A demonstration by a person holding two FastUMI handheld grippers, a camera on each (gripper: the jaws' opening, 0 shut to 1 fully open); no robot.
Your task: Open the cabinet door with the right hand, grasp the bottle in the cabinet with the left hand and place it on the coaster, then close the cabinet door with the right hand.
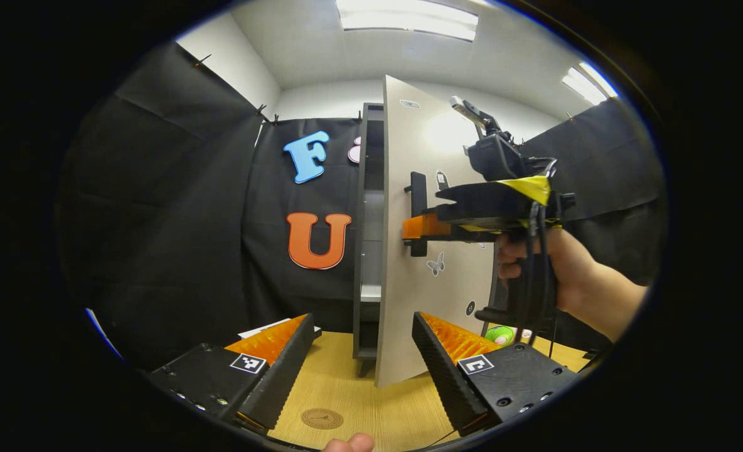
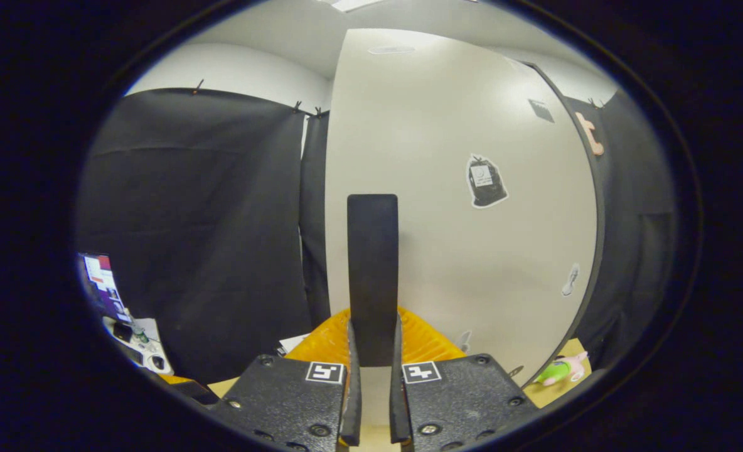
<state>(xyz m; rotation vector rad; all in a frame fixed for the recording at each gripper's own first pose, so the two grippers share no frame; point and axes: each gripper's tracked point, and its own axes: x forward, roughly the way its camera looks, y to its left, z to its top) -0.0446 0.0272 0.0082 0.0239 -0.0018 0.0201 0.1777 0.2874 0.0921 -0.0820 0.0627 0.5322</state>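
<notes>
Right hand-held gripper (image 2: 371, 376): its two fingers are pressed against both sides of the dark upright door handle (image 2: 372, 276), clamping it. In the left gripper view the same tool (image 1: 416, 227) meets that handle (image 1: 418, 188) from the right, held by a hand (image 1: 534, 263).

Cabinet door (image 1: 409, 263): pale panel, swung partly out from the dark cabinet (image 1: 366, 251), so that it is seen nearly edge-on in the left gripper view. It carries several small stickers. In the right gripper view the door (image 2: 447, 188) stands directly ahead, close to the camera.

Left hand-held gripper (image 1: 364, 351): fingers spread wide, nothing between them, hanging above the wooden desk (image 1: 359, 389) in front of the cabinet — touching nothing.

Coaster (image 1: 322, 419): a round brown disc lying flat on the desk, just beside the left finger's tip and near the lower edge of the view.

Bottle: cannot be made out — the cabinet's interior shows as a narrow strip with shelf edges.

A small green and pink toy (image 2: 560, 369) lies on the desk, right of the door.
</notes>
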